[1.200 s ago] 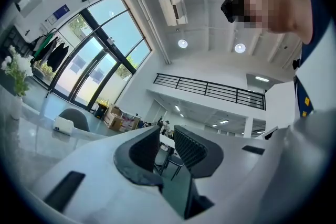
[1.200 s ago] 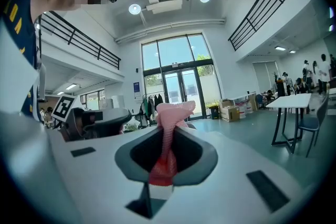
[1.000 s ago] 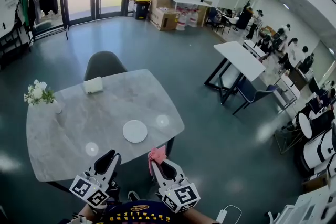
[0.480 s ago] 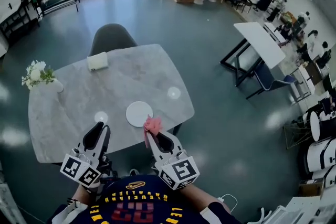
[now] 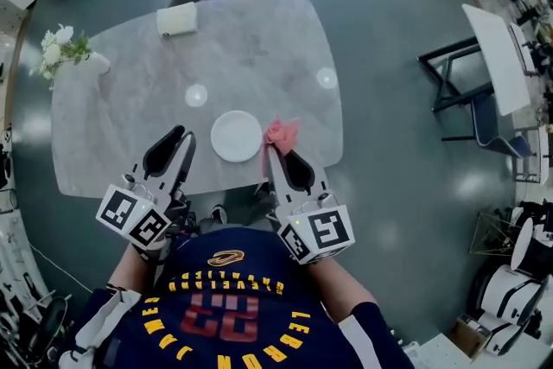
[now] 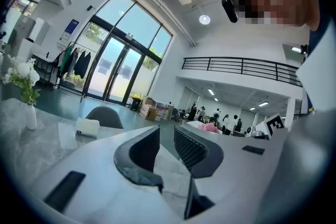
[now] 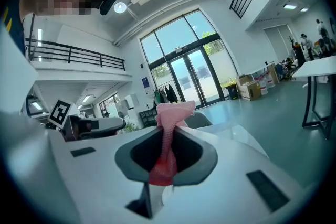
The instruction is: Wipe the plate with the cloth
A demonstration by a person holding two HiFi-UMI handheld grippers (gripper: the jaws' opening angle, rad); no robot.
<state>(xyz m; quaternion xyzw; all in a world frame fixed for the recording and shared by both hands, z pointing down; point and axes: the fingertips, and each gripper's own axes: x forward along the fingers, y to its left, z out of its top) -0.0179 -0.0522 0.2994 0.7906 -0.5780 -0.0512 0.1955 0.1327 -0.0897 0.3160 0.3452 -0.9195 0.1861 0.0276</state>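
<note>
White plate (image 5: 236, 136) flat; pink cloth (image 5: 282, 134) beside

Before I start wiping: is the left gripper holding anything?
No, the left gripper has its fingers apart with nothing between them.

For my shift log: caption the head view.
Right gripper holds pink cloth beside white plate on grey table; left gripper open, empty.

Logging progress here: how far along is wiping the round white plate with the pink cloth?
Done: the pink cloth is clamped in the right gripper. In hand: it is held beside the round white plate on the grey marble table. Left: the wiping itself; the left gripper is open, empty.
</note>
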